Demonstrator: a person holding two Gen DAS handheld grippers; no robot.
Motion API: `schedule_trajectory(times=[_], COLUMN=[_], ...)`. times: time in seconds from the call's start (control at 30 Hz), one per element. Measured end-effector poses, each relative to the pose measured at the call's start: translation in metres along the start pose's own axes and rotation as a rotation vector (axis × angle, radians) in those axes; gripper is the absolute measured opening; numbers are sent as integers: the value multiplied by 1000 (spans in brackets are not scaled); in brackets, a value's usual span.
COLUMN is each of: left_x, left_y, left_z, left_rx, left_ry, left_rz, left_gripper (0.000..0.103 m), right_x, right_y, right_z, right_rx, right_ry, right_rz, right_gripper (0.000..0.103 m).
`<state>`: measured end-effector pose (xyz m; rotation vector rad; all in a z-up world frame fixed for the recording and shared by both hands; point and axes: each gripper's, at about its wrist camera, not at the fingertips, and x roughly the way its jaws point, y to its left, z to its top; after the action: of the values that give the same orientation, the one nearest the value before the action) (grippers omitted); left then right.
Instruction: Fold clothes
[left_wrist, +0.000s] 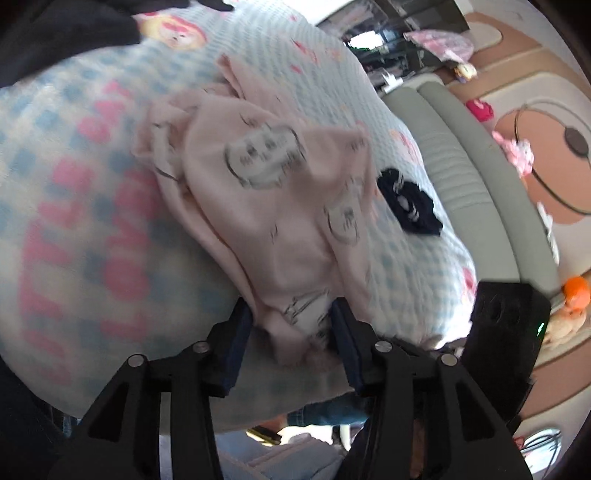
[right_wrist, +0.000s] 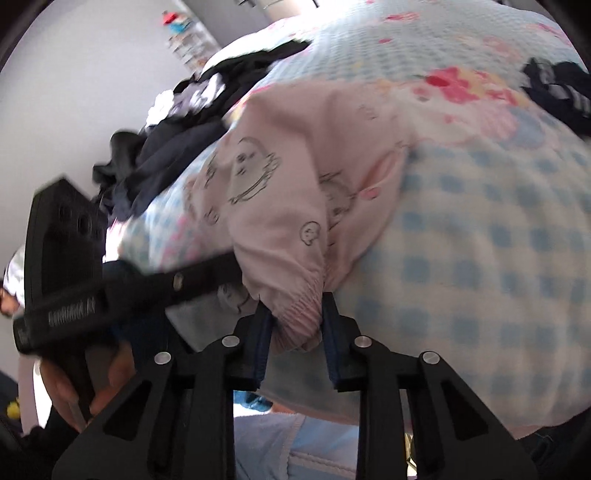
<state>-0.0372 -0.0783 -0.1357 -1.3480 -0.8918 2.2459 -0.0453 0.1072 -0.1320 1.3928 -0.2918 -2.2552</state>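
A pale pink garment (left_wrist: 273, 192) printed with cartoon faces lies rumpled on a blue-and-white checked blanket (left_wrist: 74, 184). My left gripper (left_wrist: 291, 319) is shut on a bunched edge of it at the blanket's near side. In the right wrist view the same pink garment (right_wrist: 295, 155) shows its gathered elastic hem, and my right gripper (right_wrist: 295, 312) is shut on that hem. The left gripper (right_wrist: 221, 269) also shows there from the side, its finger reaching the garment's left edge, held by a hand (right_wrist: 103, 380). Motion blurs both views.
A small dark striped item (left_wrist: 410, 206) lies on the blanket (right_wrist: 480, 240) beyond the garment. A heap of dark clothes (right_wrist: 177, 147) sits at the far left by a white wall. A grey-green padded edge (left_wrist: 461, 177) borders the bed, with toys on the floor mat (left_wrist: 535, 122) behind.
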Motion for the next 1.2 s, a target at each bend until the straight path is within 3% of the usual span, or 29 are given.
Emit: schedule_trajectory(times=[0.07, 0.2, 0.27, 0.33, 0.43, 0.7, 0.83, 0.9, 0.97, 1.0, 1.07, 1.13, 1.2], left_x=[4, 12, 14, 16, 15, 4, 0, 2, 7, 7, 9, 12, 13], left_y=[-8, -21, -26, -29, -33, -42, -42, -38, -36, -37, -40, -41, -39], left_z=[-4, -8, -10, -10, -10, -9, -8, -5, -3, -4, -5, -6, -7], left_rx=[44, 90, 115, 127, 137, 193, 189, 161, 127, 128, 152, 144, 143], left_ry=[15, 33, 25, 20, -3, -75, -81, -45, -10, -15, -11, 10, 22], left_rz=[18, -32, -31, -43, -47, -1, -24, -85, -150, -151, -141, -152, -159], left_gripper=[49, 52, 49, 31, 22, 15, 14, 15, 25, 35, 38, 48, 49], right_x=[-8, -26, -31, -36, -42, -52, -57, -58, -58, -58, -59, -60, -60], right_y=[-3, -4, -2, -3, -11, -22, -30, -33, -31, -28, -26, -27, -33], right_z=[5, 15, 15, 15, 14, 15, 16, 16, 17, 17, 16, 16, 17], right_rx=[13, 15, 7, 5, 40, 68, 108, 129, 118, 105, 102, 116, 145], right_ry=[-26, -63, -61, -67, -90, -134, -148, -146, -138, -134, -139, -148, -147], right_rz=[-8, 1, 26, 38, 59, 27, 50, 70, 81, 83, 72, 60, 69], right_gripper=[24, 24, 26, 27, 26, 22, 22, 22, 22, 22, 22, 23, 23])
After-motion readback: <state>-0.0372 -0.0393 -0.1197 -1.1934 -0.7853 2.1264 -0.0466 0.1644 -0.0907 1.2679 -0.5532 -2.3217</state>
